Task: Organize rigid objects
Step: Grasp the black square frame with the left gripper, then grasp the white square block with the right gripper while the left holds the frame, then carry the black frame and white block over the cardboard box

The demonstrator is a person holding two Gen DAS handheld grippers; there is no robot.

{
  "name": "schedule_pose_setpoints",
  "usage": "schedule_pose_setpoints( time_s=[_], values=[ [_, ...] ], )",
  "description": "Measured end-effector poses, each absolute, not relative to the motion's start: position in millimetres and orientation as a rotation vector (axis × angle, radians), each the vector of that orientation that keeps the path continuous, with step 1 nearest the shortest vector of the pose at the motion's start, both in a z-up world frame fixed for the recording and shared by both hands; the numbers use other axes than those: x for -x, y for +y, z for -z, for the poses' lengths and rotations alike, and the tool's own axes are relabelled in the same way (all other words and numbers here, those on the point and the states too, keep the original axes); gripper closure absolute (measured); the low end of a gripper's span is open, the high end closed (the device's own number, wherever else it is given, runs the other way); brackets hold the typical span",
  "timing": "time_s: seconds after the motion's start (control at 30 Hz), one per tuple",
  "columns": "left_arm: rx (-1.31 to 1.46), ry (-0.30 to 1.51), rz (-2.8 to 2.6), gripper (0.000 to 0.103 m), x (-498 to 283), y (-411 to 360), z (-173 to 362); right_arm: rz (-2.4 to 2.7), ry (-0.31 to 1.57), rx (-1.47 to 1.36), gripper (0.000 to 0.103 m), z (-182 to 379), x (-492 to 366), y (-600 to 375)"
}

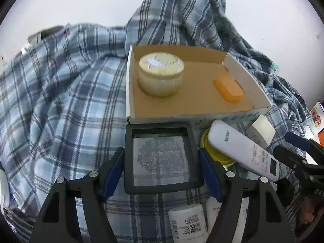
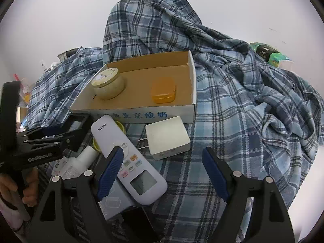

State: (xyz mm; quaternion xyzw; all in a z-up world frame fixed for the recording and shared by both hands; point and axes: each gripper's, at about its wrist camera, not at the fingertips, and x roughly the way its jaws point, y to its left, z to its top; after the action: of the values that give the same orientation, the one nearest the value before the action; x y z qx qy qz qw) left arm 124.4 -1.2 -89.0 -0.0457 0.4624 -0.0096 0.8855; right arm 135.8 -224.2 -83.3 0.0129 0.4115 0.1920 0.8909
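Note:
A shallow cardboard box (image 1: 249, 83) (image 2: 141, 113) lies on plaid cloth and holds a cream lidded jar (image 1: 161, 75) (image 2: 108, 86) and an orange case (image 1: 228, 91) (image 2: 163, 92). In front of the box my left gripper (image 1: 161, 172) is shut on a black square framed case (image 1: 160, 158), its blue pads against both sides. A white remote (image 1: 243, 149) (image 2: 129, 162) lies to the right over a yellow lid (image 1: 214, 154). My right gripper (image 2: 162, 172) stands open above the cloth, its left finger over the remote. A white charger (image 2: 167, 136) sits ahead of it.
White bottles (image 1: 188, 222) (image 2: 81, 160) lie under the left gripper. Rumpled plaid cloth (image 2: 253, 111) covers the surface and heaps up behind the box. Green packets (image 2: 269, 54) sit at the far right. A hand (image 2: 12, 184) holds the left gripper's handle.

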Motion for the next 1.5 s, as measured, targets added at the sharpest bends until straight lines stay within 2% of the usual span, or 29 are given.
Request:
schedule_pose_setpoints(
  time_s=[0.17,0.3,0.5,0.8,0.87,0.9,1.5],
  values=[
    [0.054,0.885,0.01,0.029,-115.6,-7.4,77.0,-0.384,0.837,0.024,0.027,76.6,-137.4,-218.0],
    [0.06,0.854,0.022,0.029,-112.5,-7.6,71.7,-0.386,0.86,0.068,0.038,74.7,-149.5,-215.5],
    [0.065,0.801,0.035,0.029,-105.8,-8.0,63.6,-0.418,0.932,0.075,0.046,84.9,-167.6,-213.3],
    [0.074,0.778,0.043,0.029,-102.6,-7.9,60.2,-0.434,0.978,0.107,0.046,98.5,-181.5,-206.4],
    [0.071,0.776,0.044,0.029,-101.7,-8.9,60.1,-0.442,0.979,0.08,0.049,100.4,-183.6,-208.9],
    [0.071,0.774,0.044,0.029,-101.5,-9.1,59.9,-0.457,0.977,0.065,0.054,100.8,-184.4,-209.4],
    [0.051,0.715,0.016,0.029,-91.6,-10.4,47.9,-0.433,0.9,0.073,0.055,84.6,-161.0,-215.5]
  ],
)
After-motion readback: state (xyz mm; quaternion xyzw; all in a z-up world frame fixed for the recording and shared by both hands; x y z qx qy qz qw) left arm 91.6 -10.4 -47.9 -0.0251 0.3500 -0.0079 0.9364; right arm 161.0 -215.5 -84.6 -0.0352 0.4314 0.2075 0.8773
